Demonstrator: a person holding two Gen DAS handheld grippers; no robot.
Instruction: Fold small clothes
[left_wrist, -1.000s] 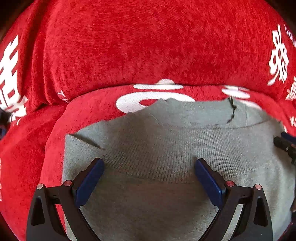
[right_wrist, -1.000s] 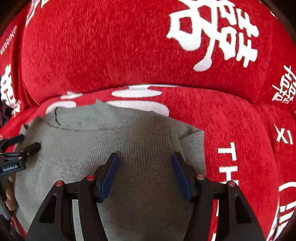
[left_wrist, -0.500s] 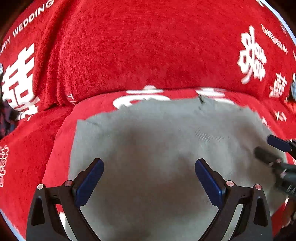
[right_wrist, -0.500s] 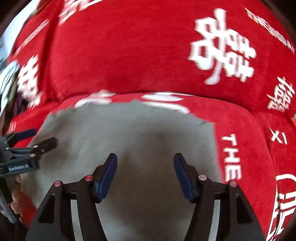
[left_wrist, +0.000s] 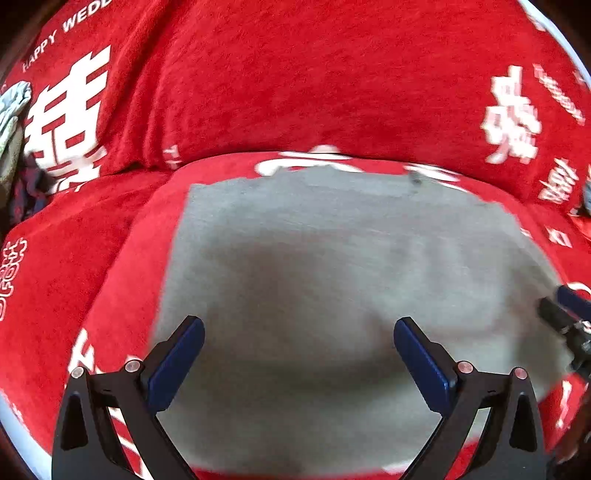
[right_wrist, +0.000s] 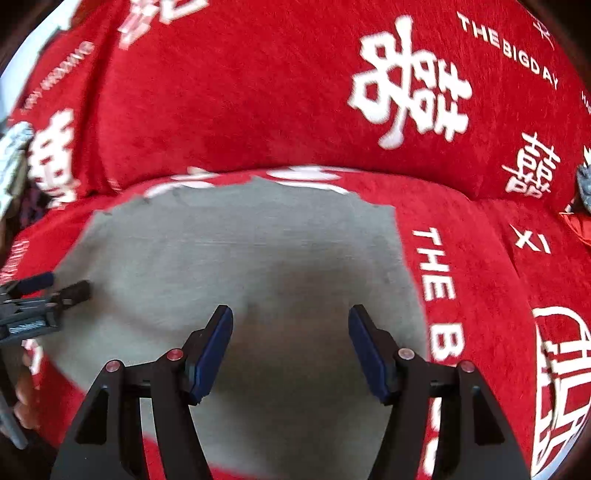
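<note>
A grey knitted garment (left_wrist: 332, 266) lies flat in a folded rectangle on a red sofa seat; it also shows in the right wrist view (right_wrist: 240, 258). My left gripper (left_wrist: 299, 350) is open and empty, held above the garment's near left part. My right gripper (right_wrist: 290, 343) is open and empty above its near right part. The right gripper's tips show at the right edge of the left wrist view (left_wrist: 561, 314). The left gripper's tips show at the left edge of the right wrist view (right_wrist: 48, 295).
The red cover (left_wrist: 314, 81) with white characters and lettering drapes the sofa seat and backrest (right_wrist: 240, 92). Other cloth items lie at the far left (left_wrist: 11, 122) and far right (right_wrist: 583, 181) of the sofa.
Both grippers have pulled back and up from the garment, so more of it and of the sofa shows. The garment lies flat; both grippers stay open.
</note>
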